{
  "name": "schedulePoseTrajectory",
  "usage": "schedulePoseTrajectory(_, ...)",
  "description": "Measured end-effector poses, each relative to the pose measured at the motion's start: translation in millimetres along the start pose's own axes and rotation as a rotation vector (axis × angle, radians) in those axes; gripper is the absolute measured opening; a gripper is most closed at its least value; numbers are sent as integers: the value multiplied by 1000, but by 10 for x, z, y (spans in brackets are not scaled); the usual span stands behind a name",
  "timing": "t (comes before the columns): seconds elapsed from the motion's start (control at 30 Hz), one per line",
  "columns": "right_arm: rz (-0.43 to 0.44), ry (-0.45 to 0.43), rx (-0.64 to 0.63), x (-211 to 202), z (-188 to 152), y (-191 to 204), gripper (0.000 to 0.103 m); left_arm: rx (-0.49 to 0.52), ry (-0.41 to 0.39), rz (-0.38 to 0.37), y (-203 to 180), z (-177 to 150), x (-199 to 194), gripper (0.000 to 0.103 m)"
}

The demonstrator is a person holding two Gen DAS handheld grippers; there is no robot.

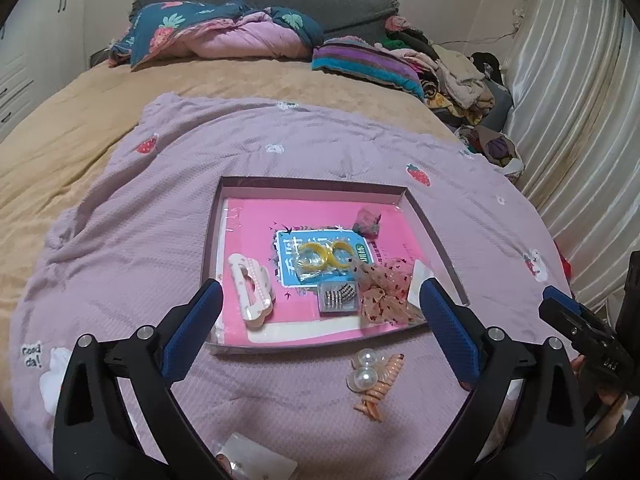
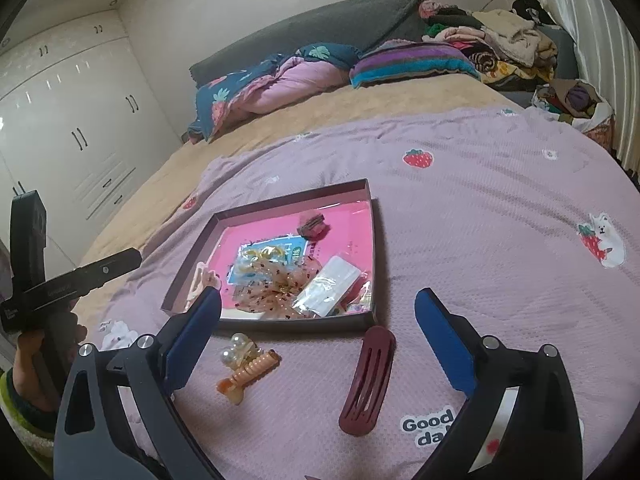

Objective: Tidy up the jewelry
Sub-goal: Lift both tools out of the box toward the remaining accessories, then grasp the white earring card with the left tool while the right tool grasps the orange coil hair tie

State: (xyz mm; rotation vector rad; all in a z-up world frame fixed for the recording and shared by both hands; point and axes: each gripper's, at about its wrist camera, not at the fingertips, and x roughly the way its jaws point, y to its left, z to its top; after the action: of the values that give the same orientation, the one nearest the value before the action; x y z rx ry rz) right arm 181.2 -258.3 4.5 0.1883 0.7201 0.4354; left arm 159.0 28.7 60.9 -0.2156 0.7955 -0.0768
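Left wrist view: left gripper (image 1: 320,312) is spread wide with nothing between the blue pads, hanging over the near edge of the shallow box (image 1: 436,224) on the lilac blanket (image 1: 360,148). Inside the box sit a white hair claw (image 1: 251,289), yellow rings in a bag (image 1: 323,257), a dotted bow (image 1: 384,292) and a small square packet (image 1: 339,297). Just outside the near rim lies an orange claw clip with pearls (image 1: 374,380), touching nothing else. Right wrist view: right gripper (image 2: 318,308) is released too, empty, hovering by the box's near right corner, with a maroon hair clip (image 2: 368,380) on the blanket between its pads' line of sight. Plenty of bare blanket right of the box; the tan bed (image 1: 80,120) stretches clear behind
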Motion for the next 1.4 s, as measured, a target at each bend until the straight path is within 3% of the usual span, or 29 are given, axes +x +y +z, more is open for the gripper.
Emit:
schedulePoseTrajectory(0.73, -14, -56, -107, -470, -159, 298, 97, -4, -54, 33, 108, -367, -532, 92)
schedulePoseTrajectory(1.4, -9, 81, -202, -157, -545, 536, 97, 46, 98, 85, 227, -1124, -298, 92)
